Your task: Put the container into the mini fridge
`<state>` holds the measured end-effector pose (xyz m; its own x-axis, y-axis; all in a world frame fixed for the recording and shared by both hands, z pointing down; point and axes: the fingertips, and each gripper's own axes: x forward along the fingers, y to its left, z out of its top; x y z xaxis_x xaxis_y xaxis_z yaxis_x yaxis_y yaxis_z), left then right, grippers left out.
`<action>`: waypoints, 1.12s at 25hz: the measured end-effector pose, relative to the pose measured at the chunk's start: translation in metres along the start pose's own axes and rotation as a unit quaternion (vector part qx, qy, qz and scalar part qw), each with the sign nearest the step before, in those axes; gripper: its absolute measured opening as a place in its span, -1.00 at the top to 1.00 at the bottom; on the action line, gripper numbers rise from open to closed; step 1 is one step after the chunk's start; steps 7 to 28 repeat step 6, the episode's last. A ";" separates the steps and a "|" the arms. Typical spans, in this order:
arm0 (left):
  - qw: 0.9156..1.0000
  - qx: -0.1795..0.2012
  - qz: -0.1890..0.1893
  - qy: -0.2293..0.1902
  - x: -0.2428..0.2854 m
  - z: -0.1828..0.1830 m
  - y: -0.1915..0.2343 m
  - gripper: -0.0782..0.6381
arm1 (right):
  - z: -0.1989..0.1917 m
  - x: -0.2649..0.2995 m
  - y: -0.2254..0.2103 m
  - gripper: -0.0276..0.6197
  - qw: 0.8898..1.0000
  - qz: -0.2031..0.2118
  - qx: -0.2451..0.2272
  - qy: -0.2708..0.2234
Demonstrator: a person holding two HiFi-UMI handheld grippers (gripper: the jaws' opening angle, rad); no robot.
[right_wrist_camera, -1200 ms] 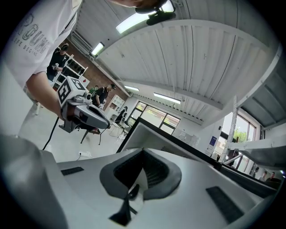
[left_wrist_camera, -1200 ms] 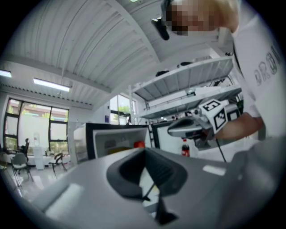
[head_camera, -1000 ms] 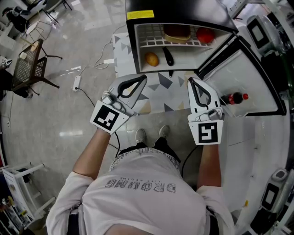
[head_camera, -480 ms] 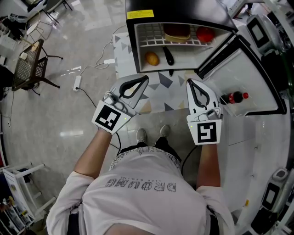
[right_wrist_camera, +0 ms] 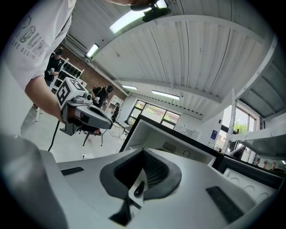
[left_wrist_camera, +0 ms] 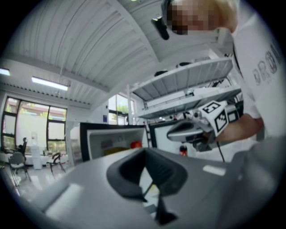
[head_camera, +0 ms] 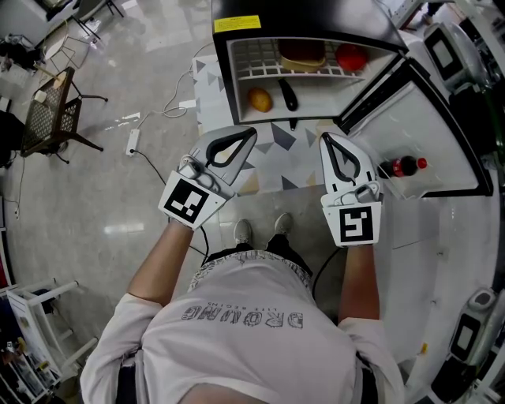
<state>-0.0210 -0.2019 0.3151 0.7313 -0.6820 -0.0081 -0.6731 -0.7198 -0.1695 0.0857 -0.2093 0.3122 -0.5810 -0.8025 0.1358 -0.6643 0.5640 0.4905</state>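
Head view: likely container (head_camera: 303, 54), a brown-topped tub, already on upper shelf (head_camera: 260, 74) of mini fridge (head_camera: 300, 16) at 12 o'clock, just beside red fruit (head_camera: 351, 57). Seemingly set deep to clear door (head_camera: 418, 126), swung open at 2 o'clock. Orange fruit (head_camera: 259, 100) and dark utensil (head_camera: 288, 95) below. Left gripper (head_camera: 248, 134) at 10 o'clock, right gripper (head_camera: 326, 139) at 1 o'clock; jaws pressed together, pinching nothing. Held short of opening, well apart from tub: probably placing done, or idle.

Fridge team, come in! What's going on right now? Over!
Left gripper and right gripper both shut, empty, in front of the open mini fridge. Container on its top shelf. Nothing blocking the opening.
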 end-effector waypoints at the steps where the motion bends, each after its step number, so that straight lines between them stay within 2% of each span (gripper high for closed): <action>1: 1.000 -0.001 0.000 0.000 0.001 0.000 0.000 0.76 | 0.000 0.000 -0.001 0.91 1.000 0.000 0.001 0.000; 28: 1.000 -0.002 0.001 -0.001 0.006 0.001 0.001 0.76 | -0.001 0.002 -0.004 0.91 1.000 0.000 0.001 -0.001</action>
